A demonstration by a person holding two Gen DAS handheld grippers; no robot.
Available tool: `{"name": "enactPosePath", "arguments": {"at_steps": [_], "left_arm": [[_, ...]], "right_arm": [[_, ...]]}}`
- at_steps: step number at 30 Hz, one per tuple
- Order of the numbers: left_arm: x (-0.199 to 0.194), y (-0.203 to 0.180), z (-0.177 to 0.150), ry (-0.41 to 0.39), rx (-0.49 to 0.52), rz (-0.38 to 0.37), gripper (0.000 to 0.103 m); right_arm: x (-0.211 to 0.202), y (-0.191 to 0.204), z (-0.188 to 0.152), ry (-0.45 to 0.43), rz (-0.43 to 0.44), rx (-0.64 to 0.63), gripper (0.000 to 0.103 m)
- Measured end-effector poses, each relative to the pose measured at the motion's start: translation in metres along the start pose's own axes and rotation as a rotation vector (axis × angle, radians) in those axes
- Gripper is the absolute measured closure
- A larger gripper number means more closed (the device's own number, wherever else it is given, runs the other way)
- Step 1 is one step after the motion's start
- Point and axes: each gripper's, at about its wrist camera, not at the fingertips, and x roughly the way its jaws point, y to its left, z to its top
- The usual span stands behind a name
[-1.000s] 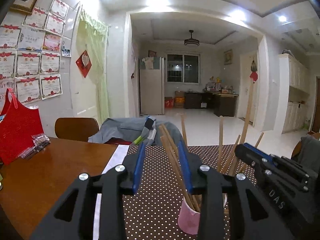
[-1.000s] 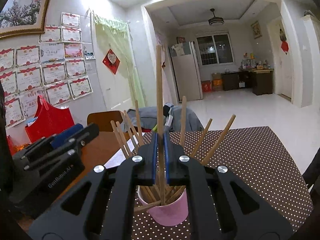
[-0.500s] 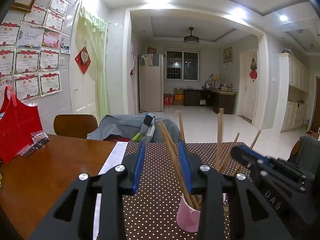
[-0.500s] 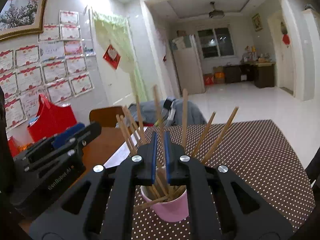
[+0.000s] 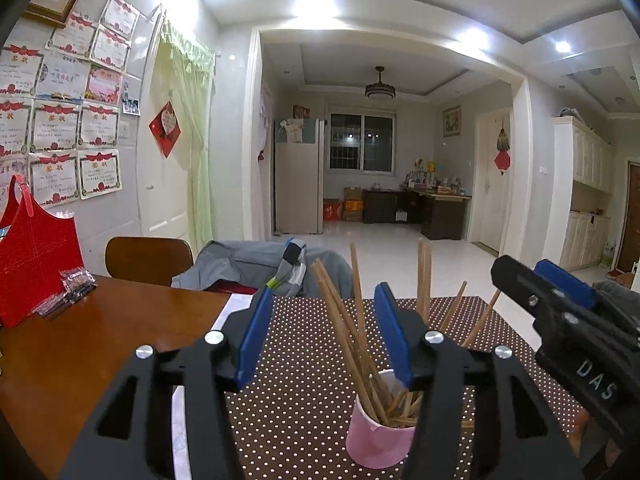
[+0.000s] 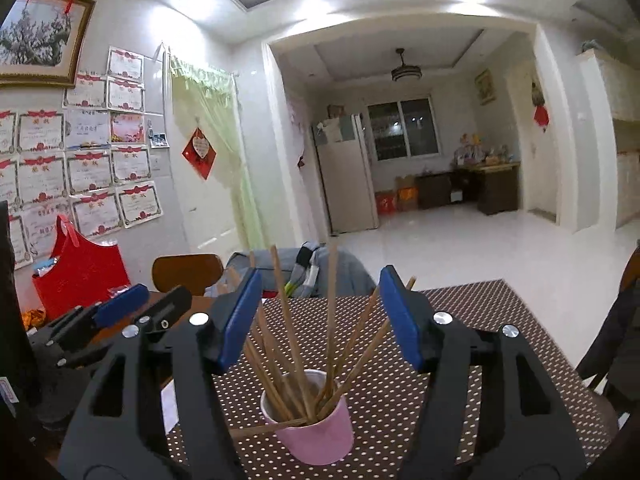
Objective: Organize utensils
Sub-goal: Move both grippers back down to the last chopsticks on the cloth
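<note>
A pink cup (image 5: 376,440) (image 6: 316,432) stands on the brown dotted mat (image 5: 300,380) and holds several wooden chopsticks (image 5: 344,328) (image 6: 288,320) fanned out. My left gripper (image 5: 323,312) hovers just before the cup with its jaws opening. Some chopsticks rise between its blue pads, and neither pad touches them. My right gripper (image 6: 320,308) faces the cup from the other side, its jaws also opening around the fan, gripping nothing. Each gripper shows in the other's view: the right (image 5: 560,312), the left (image 6: 120,312). One chopstick (image 6: 264,430) lies level at the cup's base.
The mat covers a wooden table (image 5: 80,340), with white paper (image 5: 236,312) at its left edge. A red bag (image 5: 36,264) and a clear packet (image 5: 72,288) sit at far left. Behind the table are a chair (image 5: 148,258) and grey clothing (image 5: 248,264).
The right gripper let go of the upright chopstick, which dropped in among the others in the cup. Its jaws spread wide and it rose slightly. The left gripper's jaws also widened.
</note>
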Motion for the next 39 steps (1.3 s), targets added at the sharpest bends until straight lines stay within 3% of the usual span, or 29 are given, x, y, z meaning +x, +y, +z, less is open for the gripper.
{"name": "enactPosePath", "arguments": {"at_steps": [7, 24, 27, 33, 39], "left_arm": [[-0.024, -0.003, 0.002, -0.02, 0.015, -0.024, 0.05], [-0.118, 0.01, -0.012, -0.079, 0.007, -0.082, 0.05], [-0.132, 0.008, -0.018, -0.088, 0.025, -0.087, 0.043], [-0.137, -0.001, -0.043, 0.017, 0.099, -0.078, 0.04], [-0.12, 0.0, -0.075, 0.213, 0.113, -0.113, 0.04]], "right_arm": [[-0.029, 0.001, 0.002, -0.048, -0.051, -0.013, 0.038], [-0.112, 0.02, -0.004, -0.046, -0.097, -0.057, 0.035], [-0.123, 0.022, -0.011, -0.029, -0.094, -0.065, 0.035], [-0.128, 0.022, -0.033, 0.07, -0.081, -0.072, 0.033], [-0.121, 0.014, -0.064, 0.203, -0.088, -0.069, 0.033]]}}
